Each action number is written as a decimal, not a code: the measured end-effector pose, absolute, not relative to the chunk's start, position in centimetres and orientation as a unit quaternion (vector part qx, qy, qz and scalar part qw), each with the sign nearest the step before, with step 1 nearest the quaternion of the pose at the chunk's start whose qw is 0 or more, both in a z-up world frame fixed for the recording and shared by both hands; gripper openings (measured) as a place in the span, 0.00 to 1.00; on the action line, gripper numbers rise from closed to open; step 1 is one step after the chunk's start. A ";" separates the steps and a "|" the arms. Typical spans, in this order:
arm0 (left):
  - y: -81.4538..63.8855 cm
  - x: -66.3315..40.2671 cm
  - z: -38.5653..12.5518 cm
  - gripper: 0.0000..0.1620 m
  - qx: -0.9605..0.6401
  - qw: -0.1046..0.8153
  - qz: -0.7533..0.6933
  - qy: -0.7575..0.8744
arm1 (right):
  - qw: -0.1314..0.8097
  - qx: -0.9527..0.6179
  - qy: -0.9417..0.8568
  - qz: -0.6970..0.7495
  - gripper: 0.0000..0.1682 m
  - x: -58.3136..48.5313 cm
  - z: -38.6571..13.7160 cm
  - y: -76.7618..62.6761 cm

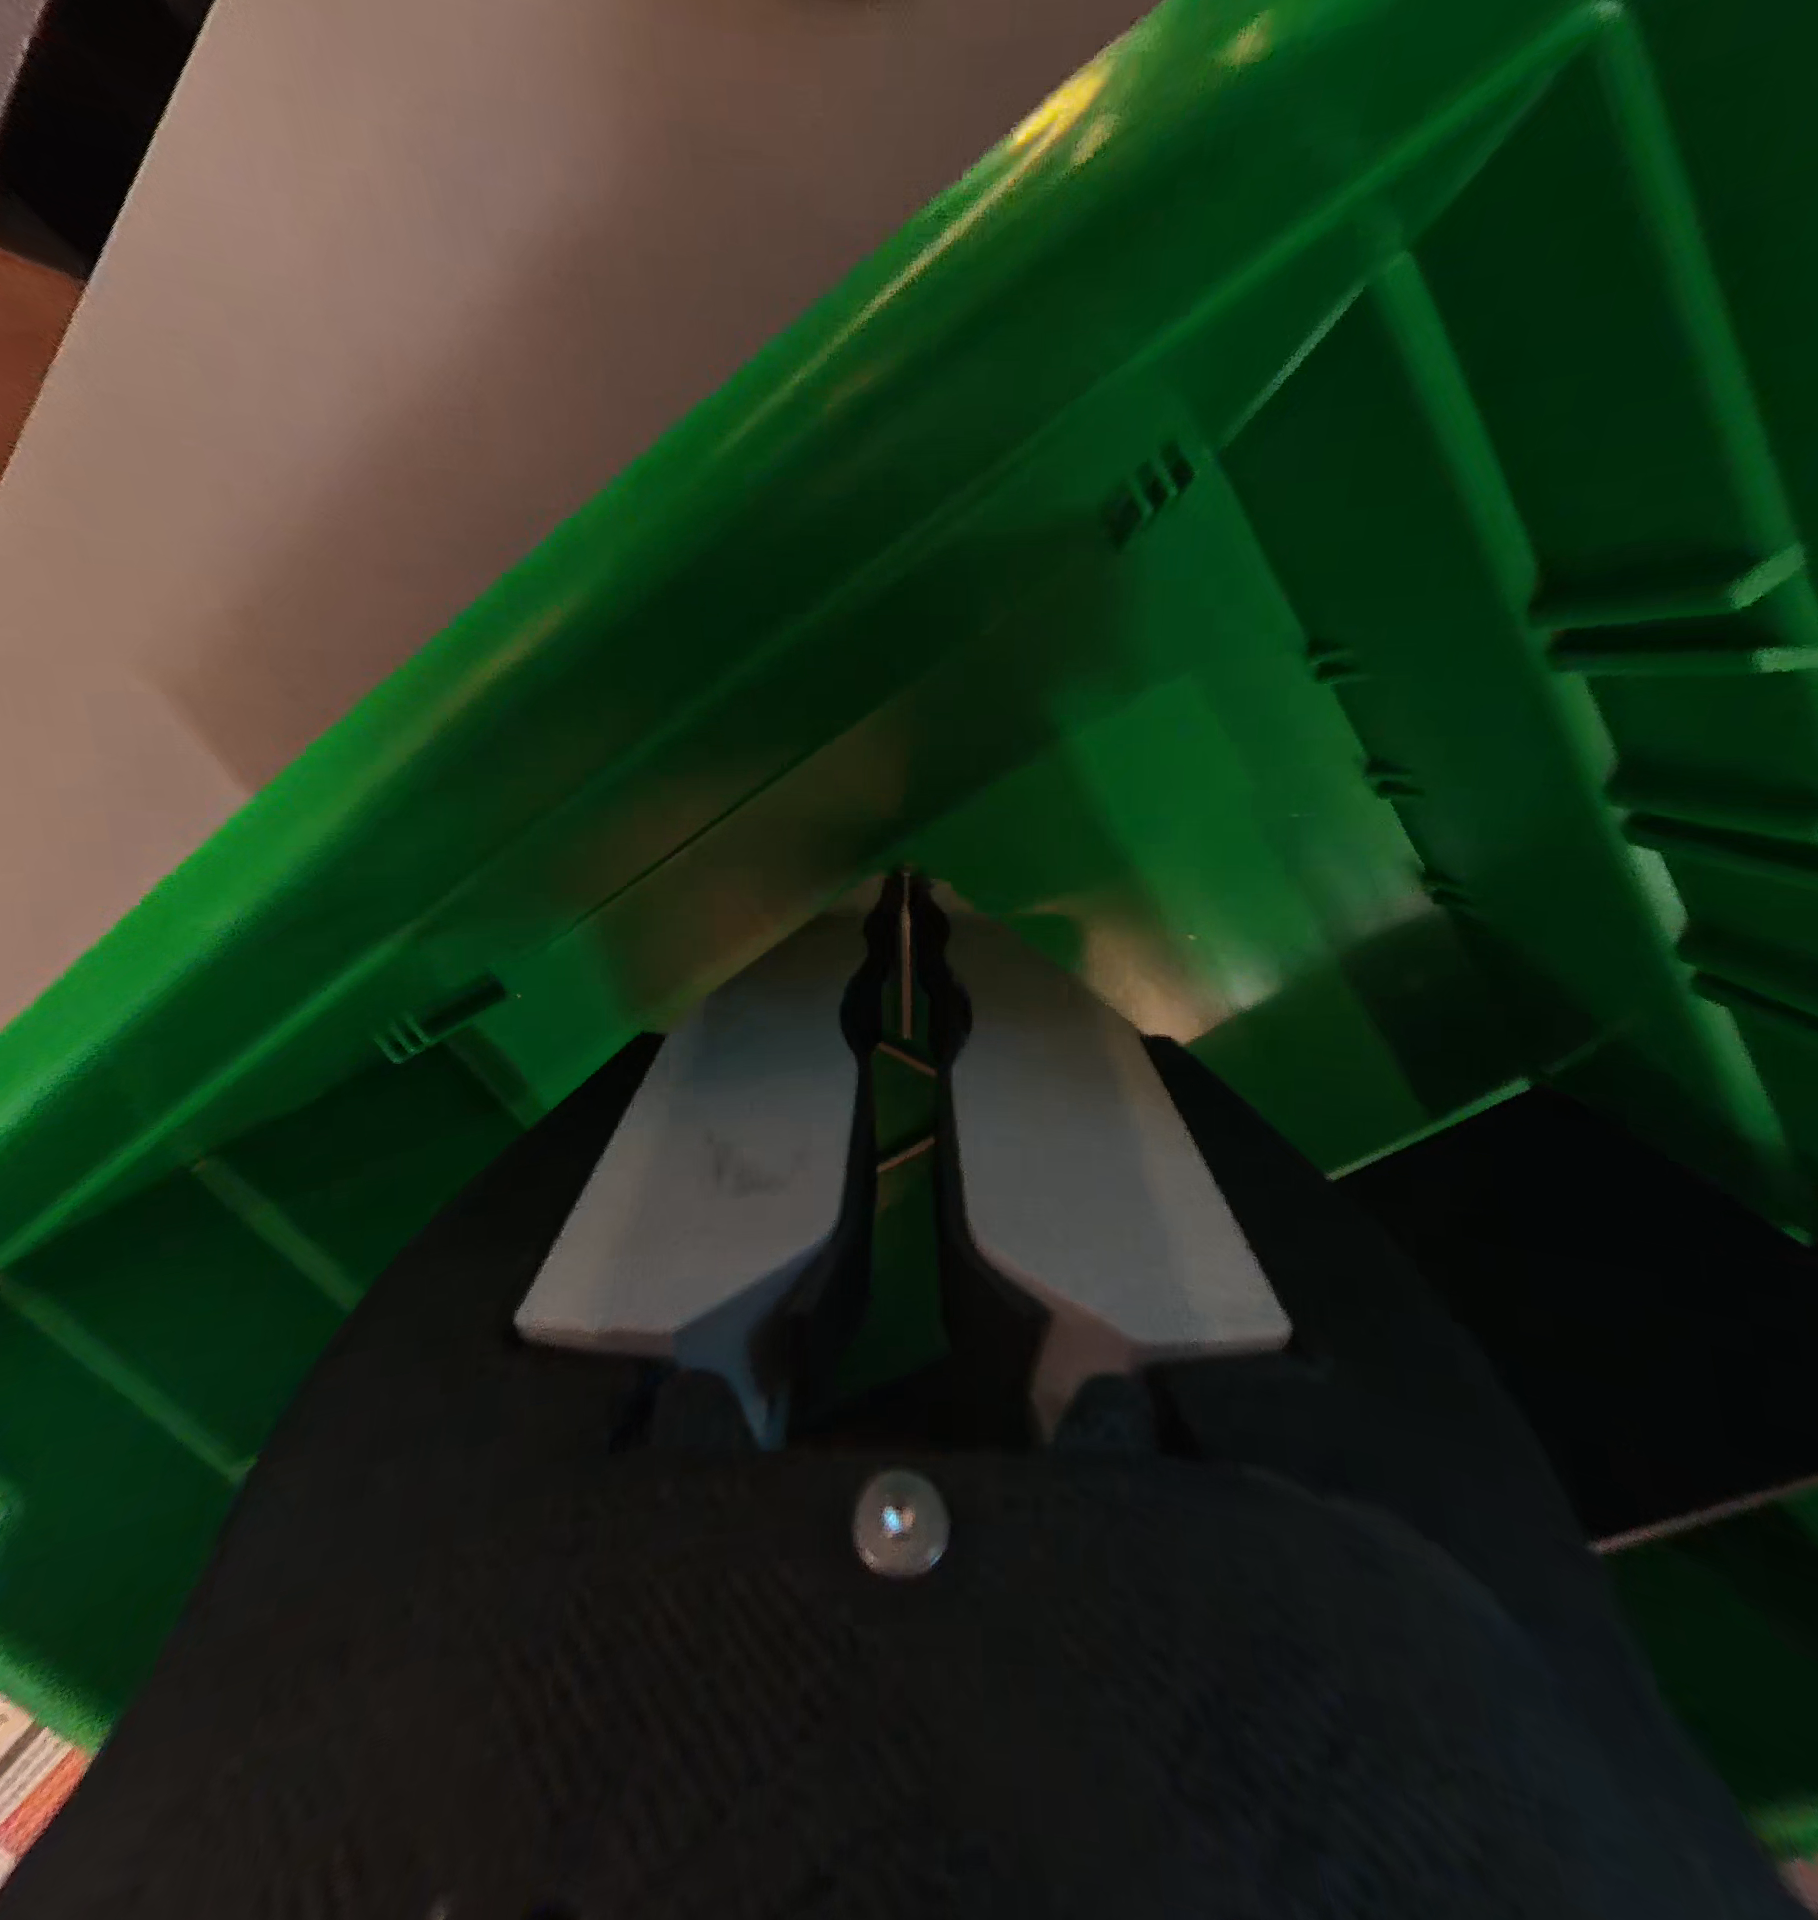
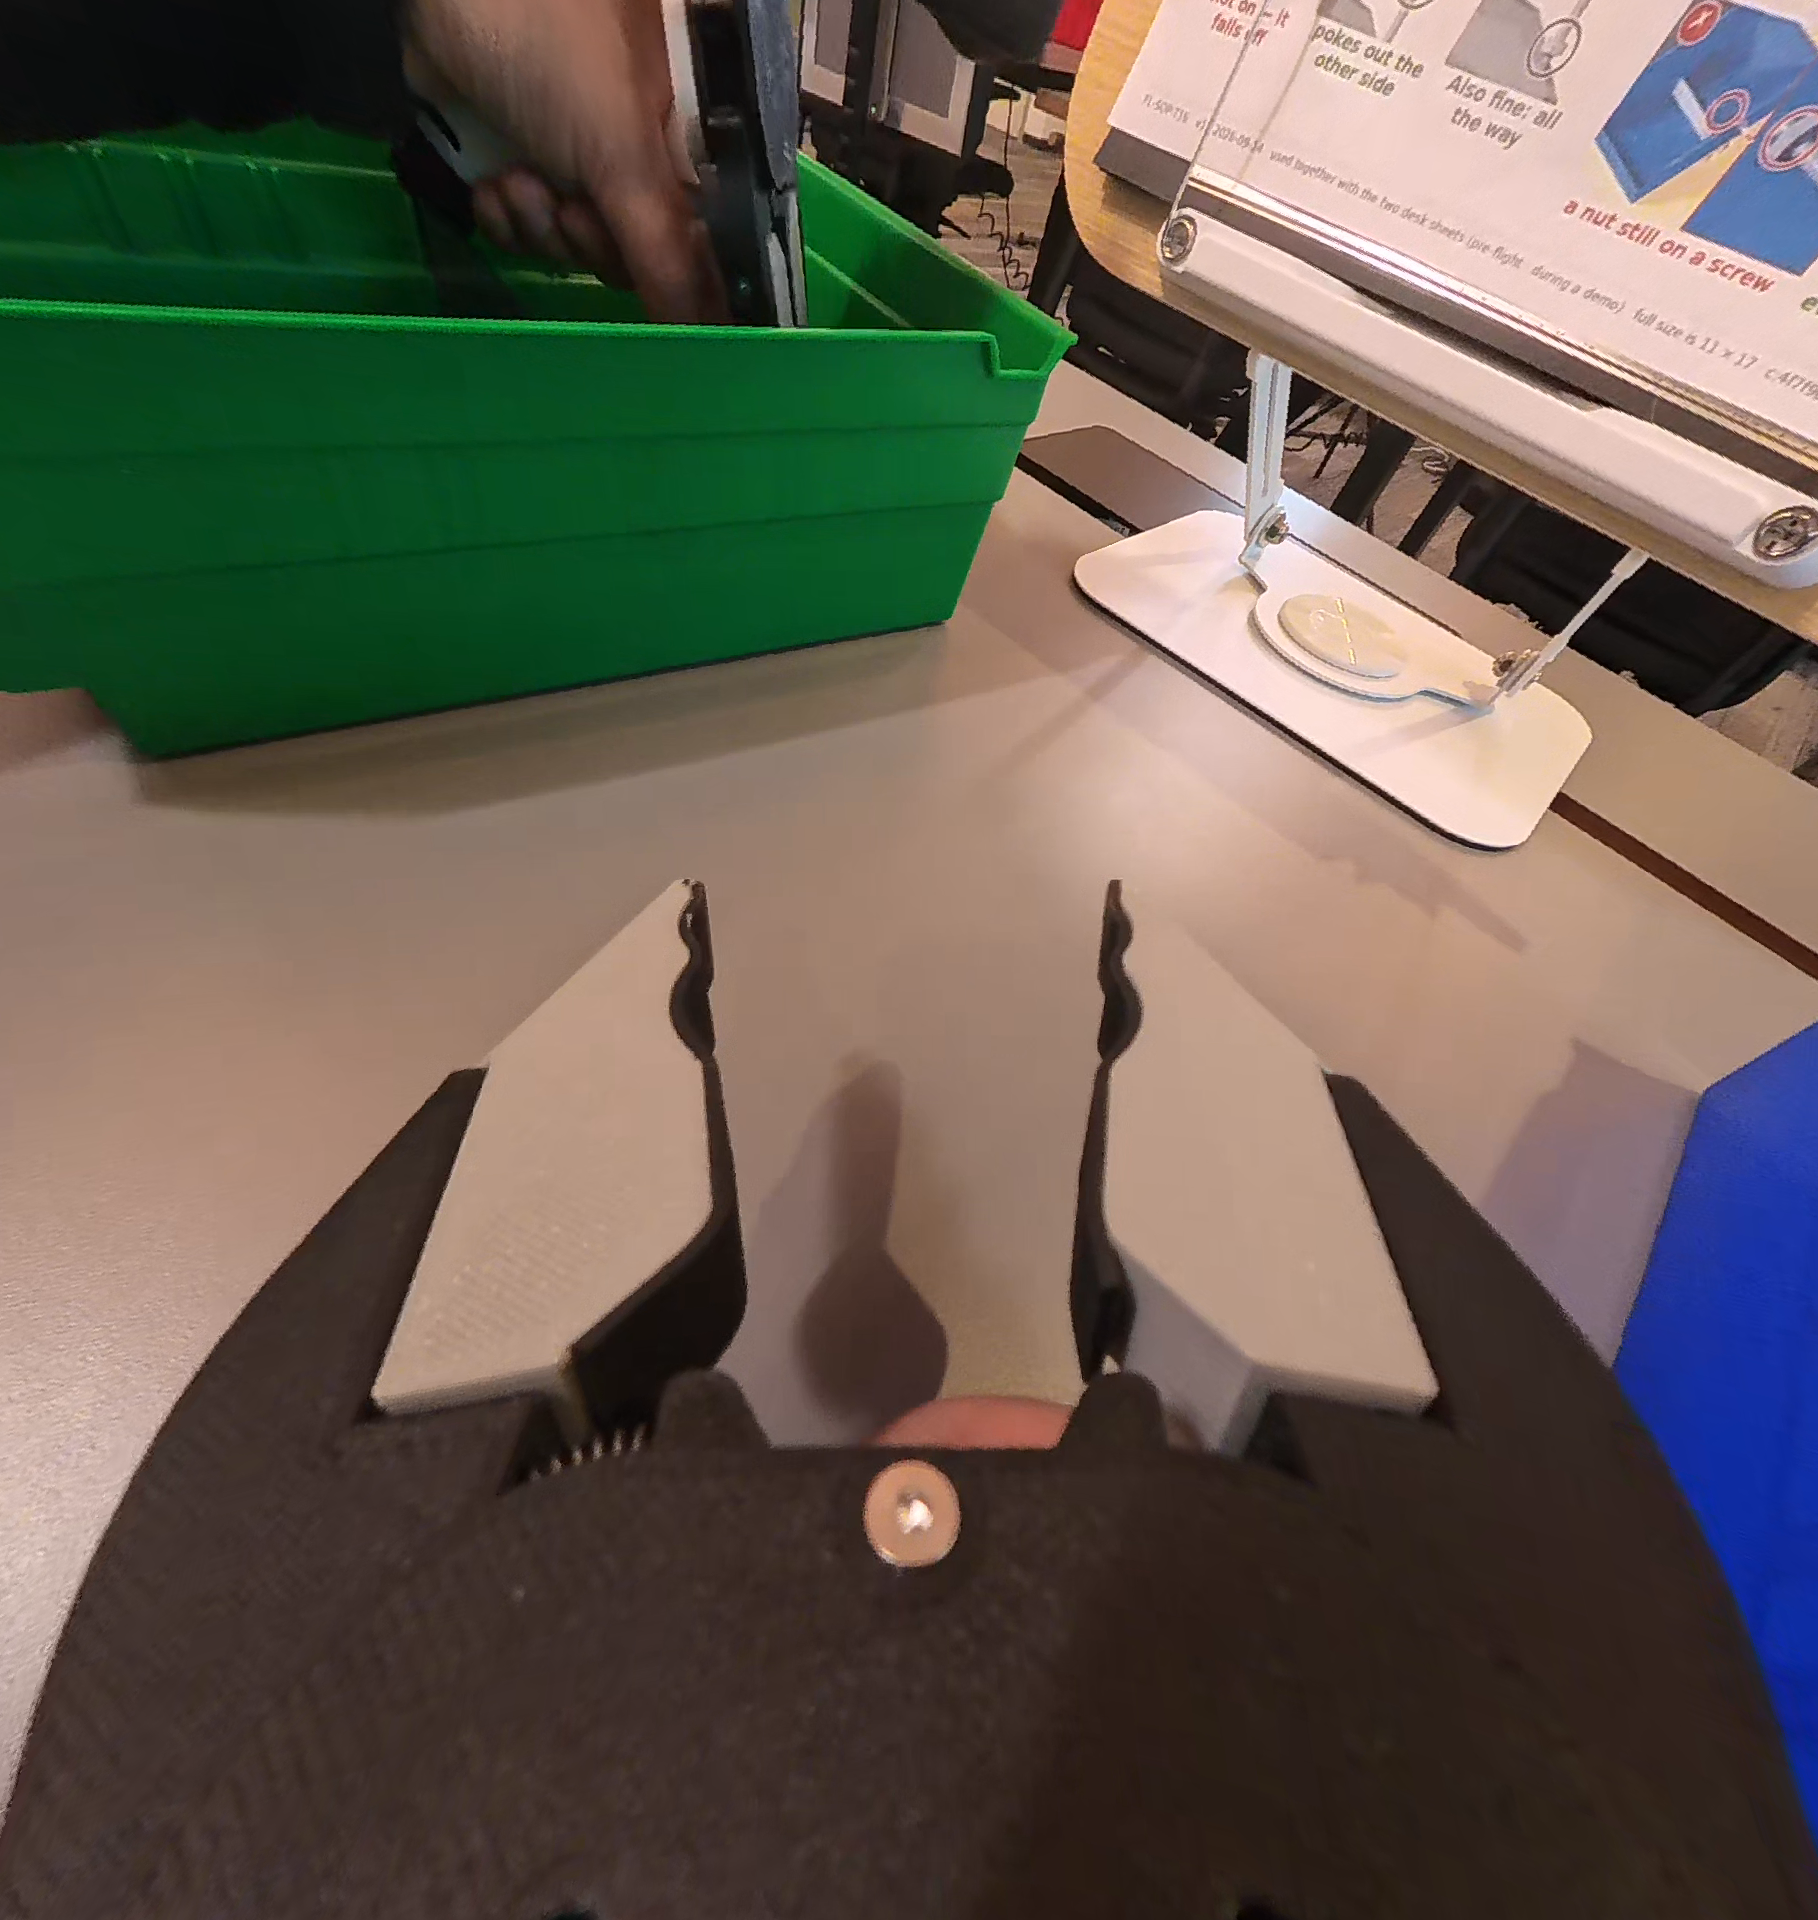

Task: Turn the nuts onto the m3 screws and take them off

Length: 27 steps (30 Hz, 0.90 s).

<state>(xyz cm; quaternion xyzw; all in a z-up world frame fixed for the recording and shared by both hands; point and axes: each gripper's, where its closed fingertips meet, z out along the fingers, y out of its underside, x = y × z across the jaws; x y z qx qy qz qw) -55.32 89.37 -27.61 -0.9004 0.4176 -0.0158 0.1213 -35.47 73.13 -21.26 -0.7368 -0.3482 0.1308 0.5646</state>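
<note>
My left gripper (image 1: 906, 914) is down inside the green plastic bin (image 1: 988, 540), jaws nearly together at twelve o'clock; whether they've pinched a nut, can't tell. Lift slowly. Right gripper (image 2: 903, 914) hovers, jaws apart, empty.

— What do we record for the screw (image 1: 904, 987)?
— One thin grey metal shaft, lying lengthwise between the closed tips of the left gripper (image 1: 905, 904), inside the green bin (image 1: 988, 520).
— Threads? A nut?
— Too blurred; we cannot tell.
</note>
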 end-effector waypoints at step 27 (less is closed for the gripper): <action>65.2 -34.6 -6.5 0.00 -0.563 0.557 -0.399 0.462 | 0.616 -0.543 -0.385 0.421 0.16 -34.4 -10.1 65.9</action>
